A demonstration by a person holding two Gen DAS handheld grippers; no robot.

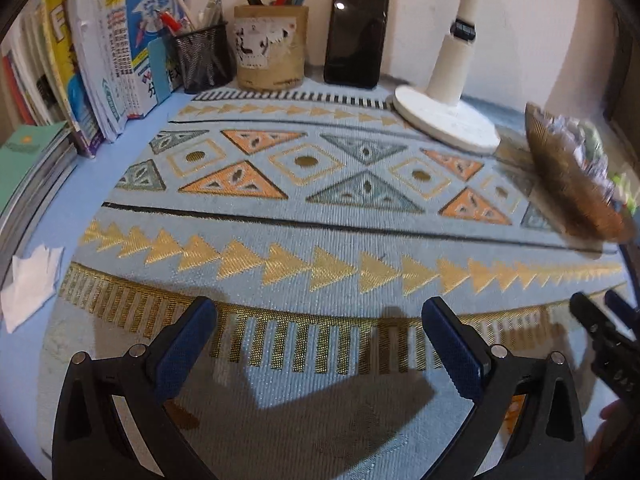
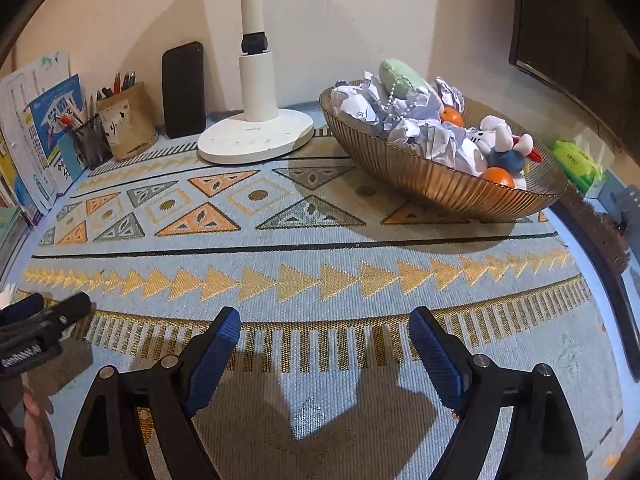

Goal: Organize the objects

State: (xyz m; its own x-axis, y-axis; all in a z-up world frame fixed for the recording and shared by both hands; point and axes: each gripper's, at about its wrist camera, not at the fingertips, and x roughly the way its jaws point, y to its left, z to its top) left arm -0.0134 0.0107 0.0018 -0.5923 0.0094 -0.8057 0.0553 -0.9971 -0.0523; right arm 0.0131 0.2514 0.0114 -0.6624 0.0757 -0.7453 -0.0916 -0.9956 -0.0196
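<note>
Both the left tongs (image 1: 320,320) and right tongs (image 2: 324,330) gape wide, holding nothing, over the near tabletop (image 2: 320,272). The bowl (image 2: 440,176) far right holds crumpled paper, oranges and toys; whether sorting is starting or finished is unclear.

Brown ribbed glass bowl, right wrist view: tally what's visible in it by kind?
In the brown ribbed glass bowl, visible items only:
Oranges: 2, one mid-bowl, one at the near rim
Green plush toy with bead chain: 1
White rabbit plush toy: 1
Crumpled white paper: several wads, overlapping, count unclear
Total apart from the paper: 4
</note>
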